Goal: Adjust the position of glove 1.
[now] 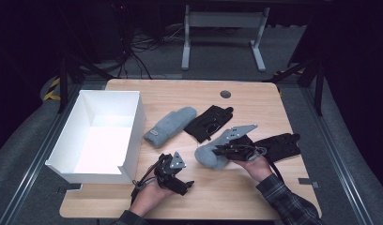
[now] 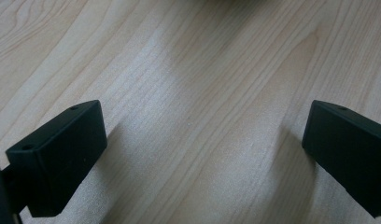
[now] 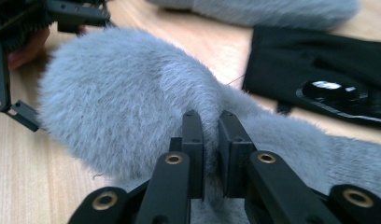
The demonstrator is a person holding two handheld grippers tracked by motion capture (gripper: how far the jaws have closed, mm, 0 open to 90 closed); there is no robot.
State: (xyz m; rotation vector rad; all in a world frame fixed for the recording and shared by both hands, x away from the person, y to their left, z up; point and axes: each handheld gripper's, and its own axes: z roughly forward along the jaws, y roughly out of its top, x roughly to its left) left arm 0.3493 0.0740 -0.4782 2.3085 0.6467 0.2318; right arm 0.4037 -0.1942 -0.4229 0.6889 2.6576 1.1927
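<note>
- We hold the right gripper point(image 3: 211, 140) clamped on a fold of the grey fleece mitten point(image 3: 128, 98); its jaws stand nearly together with fabric pinched between them.
- The mitten sits at table centre-right in the high view, at 3 o'clock of the left gripper point(image 1: 173, 174).
- The left gripper rests with jaws wide apart over bare table point(image 2: 193, 93), holding nothing.
- A second grey mitten point(image 1: 171, 124) and a black glove point(image 1: 209, 122) lie at 12 o'clock; another black glove point(image 1: 279, 146) lies at 3 o'clock.
- We judge the step as carrying the mitten; next, move it toward 9 o'clock into the white box point(image 1: 133, 136), clearing its wall.
</note>
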